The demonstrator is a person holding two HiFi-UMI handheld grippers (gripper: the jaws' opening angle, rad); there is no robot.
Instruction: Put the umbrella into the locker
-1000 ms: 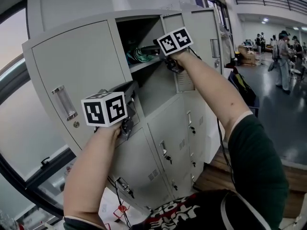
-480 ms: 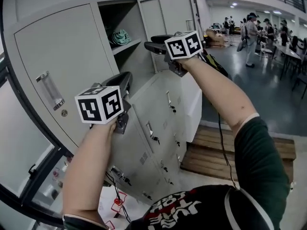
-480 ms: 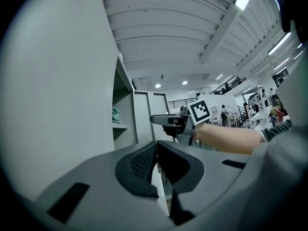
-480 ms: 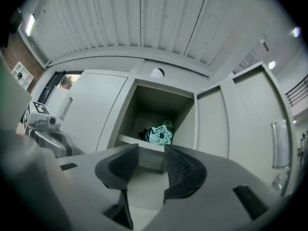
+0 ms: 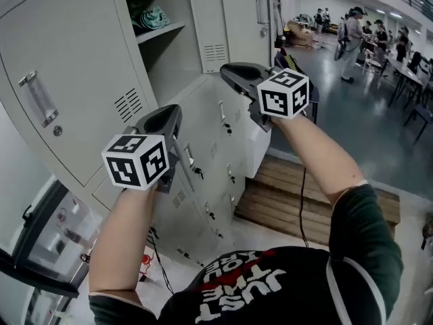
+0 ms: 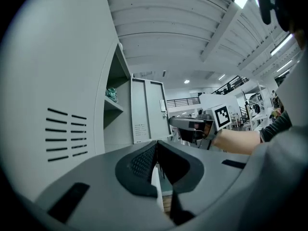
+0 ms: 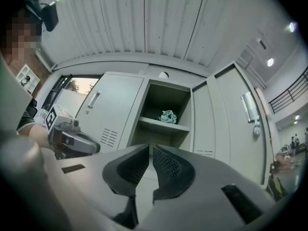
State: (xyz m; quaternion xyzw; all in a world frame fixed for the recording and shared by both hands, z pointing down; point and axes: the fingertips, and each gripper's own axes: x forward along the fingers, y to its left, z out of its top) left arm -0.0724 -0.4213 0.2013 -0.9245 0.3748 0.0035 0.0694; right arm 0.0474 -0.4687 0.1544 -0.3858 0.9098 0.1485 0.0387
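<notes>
The teal folded umbrella [image 5: 150,17] lies on the shelf of the open locker compartment [image 5: 169,29], up at the top of the head view. It also shows in the right gripper view, umbrella [image 7: 168,116], and the left gripper view, umbrella [image 6: 111,94]. Neither gripper touches it. My left gripper [image 5: 164,119] hangs below the open grey door [image 5: 61,80], its jaws together and empty, left gripper [image 6: 156,144]. My right gripper [image 5: 237,73] sits lower right of the compartment; its jaws are closing, almost together with nothing between them, right gripper [image 7: 150,149].
Lower locker doors with keys [image 5: 223,127] stand in front of both grippers. A second open door [image 5: 237,12] flanks the compartment on the right. A wooden pallet [image 5: 304,195] lies on the floor. People [image 5: 352,29] stand far back right. A window [image 5: 40,249] is at lower left.
Both grippers have dropped and drawn back from the open compartment. The right jaws, open at the shelf a second ago, have closed. The umbrella stays on the shelf.
</notes>
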